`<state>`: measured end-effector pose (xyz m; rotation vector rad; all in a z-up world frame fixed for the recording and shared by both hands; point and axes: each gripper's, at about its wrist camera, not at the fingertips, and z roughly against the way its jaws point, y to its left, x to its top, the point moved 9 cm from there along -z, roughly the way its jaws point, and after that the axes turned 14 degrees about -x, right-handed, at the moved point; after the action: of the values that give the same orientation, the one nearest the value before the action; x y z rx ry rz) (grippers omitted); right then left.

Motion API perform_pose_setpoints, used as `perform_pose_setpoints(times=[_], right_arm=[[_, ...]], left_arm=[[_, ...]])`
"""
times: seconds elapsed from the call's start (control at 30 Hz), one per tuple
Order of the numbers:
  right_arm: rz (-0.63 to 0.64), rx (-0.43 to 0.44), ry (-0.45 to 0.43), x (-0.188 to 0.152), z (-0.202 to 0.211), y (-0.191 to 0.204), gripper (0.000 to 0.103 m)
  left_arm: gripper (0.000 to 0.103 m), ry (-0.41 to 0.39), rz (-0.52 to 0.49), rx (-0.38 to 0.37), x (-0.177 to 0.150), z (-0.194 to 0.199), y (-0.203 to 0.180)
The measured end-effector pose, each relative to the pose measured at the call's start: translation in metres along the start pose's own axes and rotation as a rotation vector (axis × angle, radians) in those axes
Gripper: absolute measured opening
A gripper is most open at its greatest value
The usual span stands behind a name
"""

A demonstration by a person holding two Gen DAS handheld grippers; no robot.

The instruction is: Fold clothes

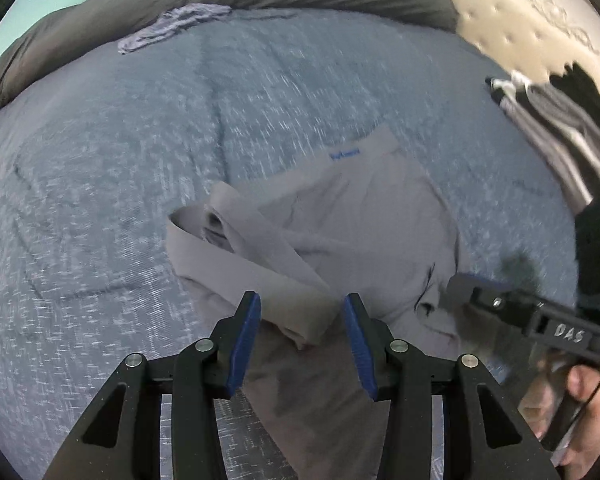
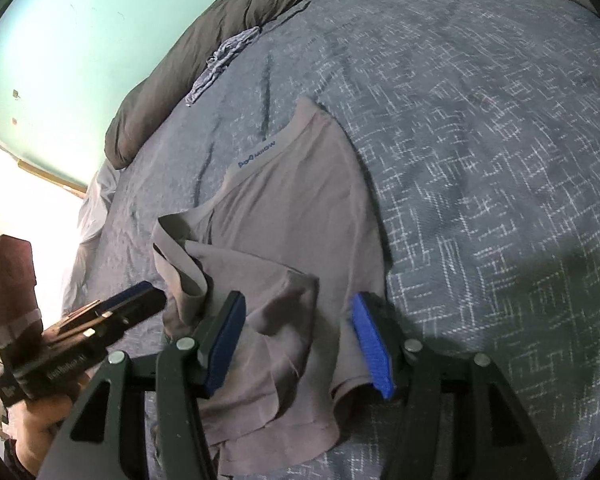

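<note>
Left tool [image 1: 302, 330] hangs over the bed [image 1: 100, 200], its blue pads spread about halfway with nothing pinched between them. The grey shorts [image 1: 340, 216] lie crumpled on the blue cover right under and ahead of its tips, a twisted fold sitting in the gap untouched. Over to the right tool [image 2: 300, 330]: also spread roughly halfway, gripping nothing, poised over the shorts' [image 2: 292, 208] near hem, with the waistband beyond its tips. A hand [image 2: 40, 428] holds the left tool beside it.
</note>
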<state>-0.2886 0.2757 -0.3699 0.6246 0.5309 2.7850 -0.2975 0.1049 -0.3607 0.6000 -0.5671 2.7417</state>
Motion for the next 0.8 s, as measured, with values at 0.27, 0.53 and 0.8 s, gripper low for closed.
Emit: perform_pose_setpoints(times=[0.27, 0.53, 0.8], right_arm=[[0.038, -0.016, 0.001, -0.005, 0.000, 0.005, 0.057], [0.060, -0.028, -0.003, -0.002, -0.002, 0.011, 0.057], [0.167, -0.039, -0.024, -0.007, -0.004, 0.037, 0.038]], left_arm=[[0.025, 0.026, -0.029, 0.022, -0.009, -0.018, 0.003], [0.005, -0.035, 0.010, -0.009, 0.008, 0.005, 0.011], [0.005, -0.073, 0.027, -0.023, 0.030, 0.025, 0.019]])
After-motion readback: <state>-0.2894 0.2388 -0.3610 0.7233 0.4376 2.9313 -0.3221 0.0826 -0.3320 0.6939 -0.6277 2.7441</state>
